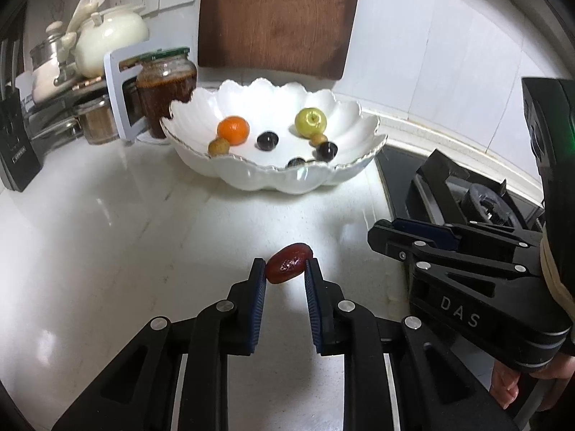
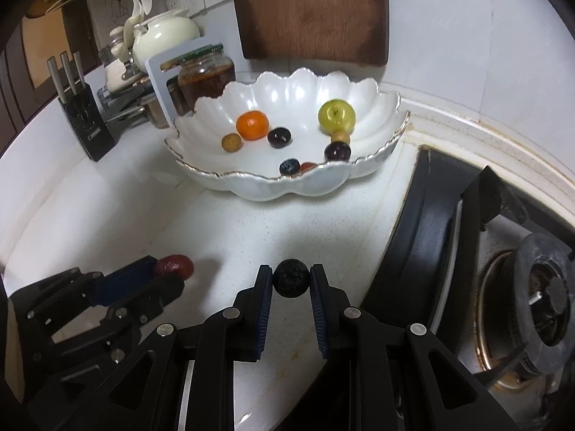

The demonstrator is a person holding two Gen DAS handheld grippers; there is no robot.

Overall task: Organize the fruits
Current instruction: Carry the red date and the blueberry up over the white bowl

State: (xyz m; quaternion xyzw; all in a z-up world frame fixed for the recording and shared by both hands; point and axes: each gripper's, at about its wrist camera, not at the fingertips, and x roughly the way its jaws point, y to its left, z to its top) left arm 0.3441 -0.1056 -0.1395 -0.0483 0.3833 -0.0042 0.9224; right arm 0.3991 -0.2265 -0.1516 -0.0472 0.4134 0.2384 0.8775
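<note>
My left gripper (image 1: 285,269) is shut on a red jujube (image 1: 287,263), lifted a little above the white counter. In the right wrist view my right gripper (image 2: 291,277) is shut on a small dark round fruit (image 2: 291,280). There the left gripper (image 2: 169,274) shows at lower left with the jujube (image 2: 175,264) at its tips. Beyond both stands a white scalloped bowl (image 1: 273,176) holding an orange (image 1: 233,130), a green apple (image 1: 311,119), dark round fruits and small brown ones. The right gripper (image 1: 381,233) reaches in from the right of the left wrist view.
A gas stove (image 2: 532,287) with a black rim lies to the right. A brown jar (image 1: 165,89), a cream teapot (image 1: 107,36) and a knife block (image 2: 88,122) crowd the back left. A wooden cutting board (image 1: 280,18) leans on the tiled wall.
</note>
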